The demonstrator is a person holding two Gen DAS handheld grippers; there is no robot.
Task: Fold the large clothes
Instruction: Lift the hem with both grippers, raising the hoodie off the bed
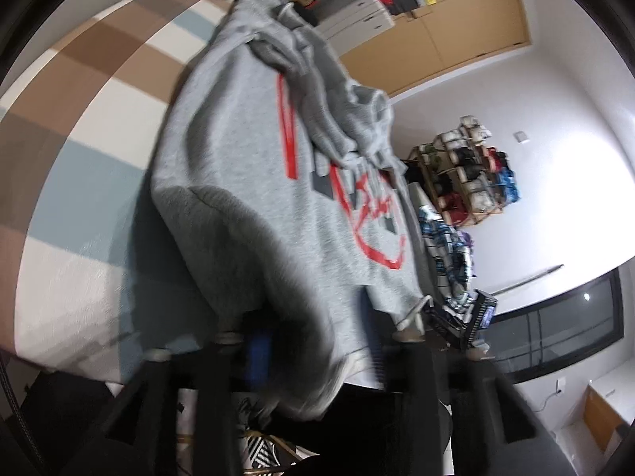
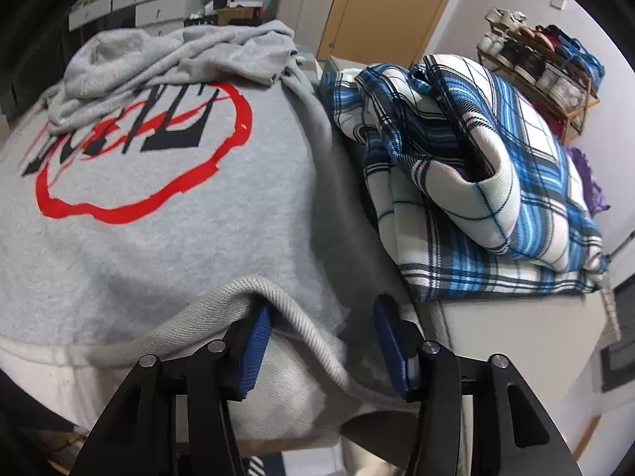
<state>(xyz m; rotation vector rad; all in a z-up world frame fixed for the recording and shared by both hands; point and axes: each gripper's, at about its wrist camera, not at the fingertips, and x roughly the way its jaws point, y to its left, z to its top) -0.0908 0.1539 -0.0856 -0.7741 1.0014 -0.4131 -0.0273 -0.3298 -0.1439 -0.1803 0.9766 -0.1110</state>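
Mid-fold, by the look of it: bottom hem of the grey hoodie (image 2: 158, 238) being taken up at both corners for the first fold toward the hood.

Right hand-held gripper (image 2: 321, 341): blue pads (image 2: 254, 353) apart, the ribbed hem (image 2: 285, 317) lying between them, the left pad tucked under the hem's edge, the right pad clear of the cloth. Not yet clamped. Hoodie spread straight ahead, print up, red ring and dark lettering further forward, hood and sleeves bunched at the far end. Plaid blanket (image 2: 496, 182) ahead and to the right, beside the hoodie's edge.

Left hand-held gripper (image 1: 313, 353): blurred and draped over by grey cloth; cannot tell whether its fingers are together on the hem or only under it. Hoodie here running ahead and upward, striped bed cover (image 1: 99, 158) off to the left.

Next move, as a judgement: closing the right pads on the hem, confirming a matching hold on the left, then lifting both corners evenly and carrying them forward over the print. Uneven lift likely to skew the fold; thick ribbing likely to need a firm bite.
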